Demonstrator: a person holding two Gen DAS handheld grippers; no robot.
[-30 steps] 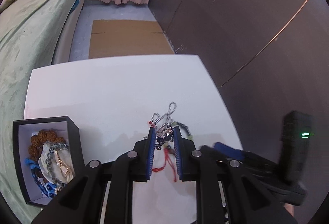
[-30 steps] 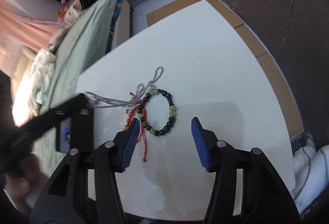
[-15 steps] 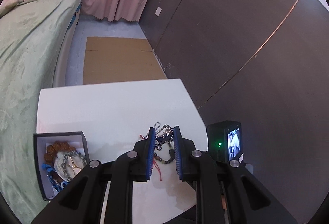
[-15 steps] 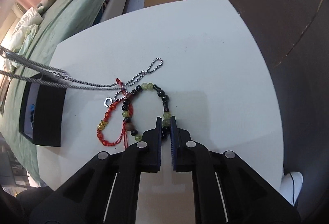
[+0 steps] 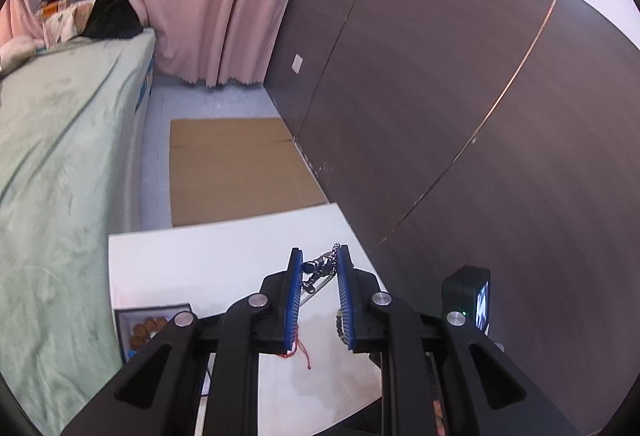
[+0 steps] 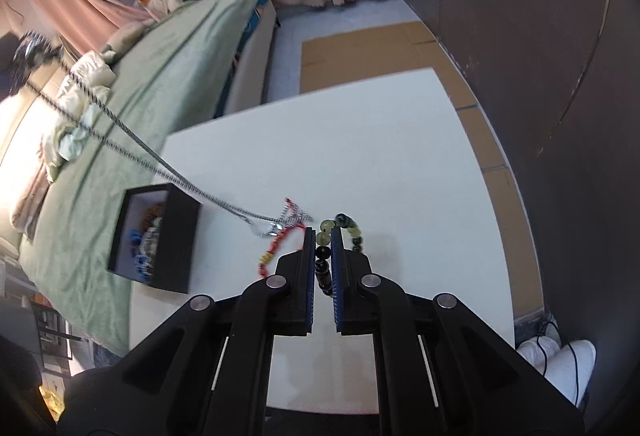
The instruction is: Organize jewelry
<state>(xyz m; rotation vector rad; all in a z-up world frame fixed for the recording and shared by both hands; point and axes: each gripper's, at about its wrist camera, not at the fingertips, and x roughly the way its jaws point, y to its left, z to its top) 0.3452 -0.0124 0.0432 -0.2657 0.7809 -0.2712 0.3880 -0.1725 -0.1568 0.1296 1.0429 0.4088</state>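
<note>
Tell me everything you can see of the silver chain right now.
The silver chain is a twisted, metallic-looking rope chain, doubled into two strands. It runs taut and slanted from the left gripper, shut on its upper end, down to the white table, where its lower end tangles with a red beaded bracelet beside the black box.

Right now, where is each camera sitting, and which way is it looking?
Left wrist view: sits on the left claw, looking forward and down over the white table toward the dark wall; its black arms show, pinching the silver chain.
Right wrist view: sits on the right claw, looking down at the table; its arms show, pinching the bead bracelet.
Both see: the table, the chain, the black jewelry box, the green bed and the pink curtain.
</note>
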